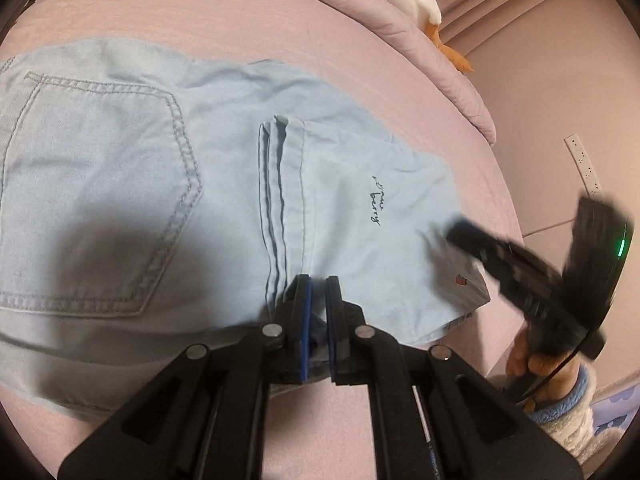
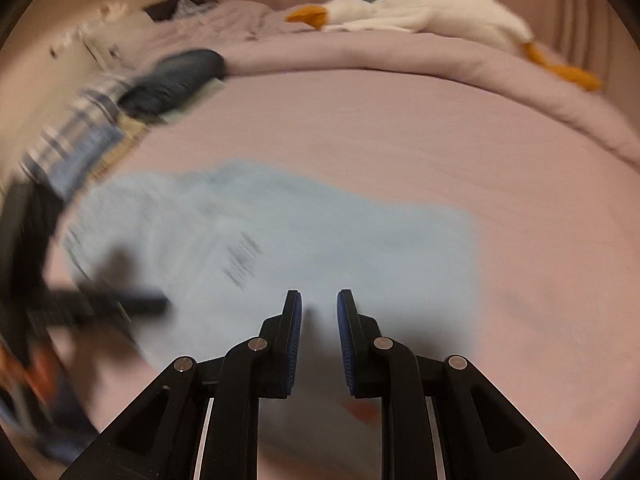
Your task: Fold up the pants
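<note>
At 6 o'clock my left gripper [image 1: 319, 286] is clenched on the folded-over hem of the pants [image 1: 168, 184]; my right gripper [image 2: 319, 304] hangs released above them. The pants lie mid-fold on the pink bed [image 1: 224, 12], leg ends doubled toward the 9 o'clock pocket, so next I judge: lay down, release, smooth.

Pants [image 1: 132, 168] – light blue denim, matt, soft woven cloth, raised double stitching around the back pocket, dark embroidered script on the folded leg. Bed sheet [image 1: 280, 20] – pink cloth, matt, fine weave, mostly smooth. Quilt [image 2: 400, 52] at the far edge: lilac fabric, puffy, creased. Plush goose [image 2: 420, 12] – white fuzzy fleece, orange felt-like beak and feet. Left claw [image 1: 319, 284]: black matt plastic arms, dull silver metal pivot pins, blue ribbed rubbery pads. Right claw [image 2: 319, 300] same build, black matt plastic, blue textured pads. Sleeve [image 1: 568, 412] on the person's wrist – fluffy fleece, white with blue cuff.
</note>
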Action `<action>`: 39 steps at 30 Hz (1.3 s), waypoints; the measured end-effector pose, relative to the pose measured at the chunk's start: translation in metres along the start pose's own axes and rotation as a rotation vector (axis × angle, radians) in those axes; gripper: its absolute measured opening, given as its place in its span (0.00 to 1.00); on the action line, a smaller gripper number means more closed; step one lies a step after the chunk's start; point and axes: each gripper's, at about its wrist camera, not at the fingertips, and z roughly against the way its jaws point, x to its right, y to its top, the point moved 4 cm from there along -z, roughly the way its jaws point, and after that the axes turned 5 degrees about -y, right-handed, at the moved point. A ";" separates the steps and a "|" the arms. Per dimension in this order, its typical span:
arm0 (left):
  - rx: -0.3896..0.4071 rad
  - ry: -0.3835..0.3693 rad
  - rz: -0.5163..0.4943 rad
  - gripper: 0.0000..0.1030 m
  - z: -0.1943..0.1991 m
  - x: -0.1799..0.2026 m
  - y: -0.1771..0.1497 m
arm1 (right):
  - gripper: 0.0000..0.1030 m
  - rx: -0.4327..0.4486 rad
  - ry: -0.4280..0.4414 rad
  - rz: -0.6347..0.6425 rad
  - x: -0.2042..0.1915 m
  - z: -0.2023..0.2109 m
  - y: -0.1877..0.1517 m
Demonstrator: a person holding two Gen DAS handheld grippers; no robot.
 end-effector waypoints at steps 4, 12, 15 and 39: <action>0.004 -0.004 0.009 0.05 -0.003 0.002 0.004 | 0.19 -0.052 -0.052 -0.011 0.024 0.007 -0.047; 0.126 0.022 0.041 0.40 0.064 -0.013 -0.009 | 0.21 0.014 0.016 -0.054 0.015 0.042 -0.028; 0.196 0.014 0.141 0.40 0.104 -0.041 -0.025 | 0.30 0.053 0.074 -0.042 0.002 0.045 -0.021; 0.527 -0.089 0.603 0.57 0.158 -0.148 -0.039 | 0.30 0.017 0.260 0.108 -0.087 0.011 0.011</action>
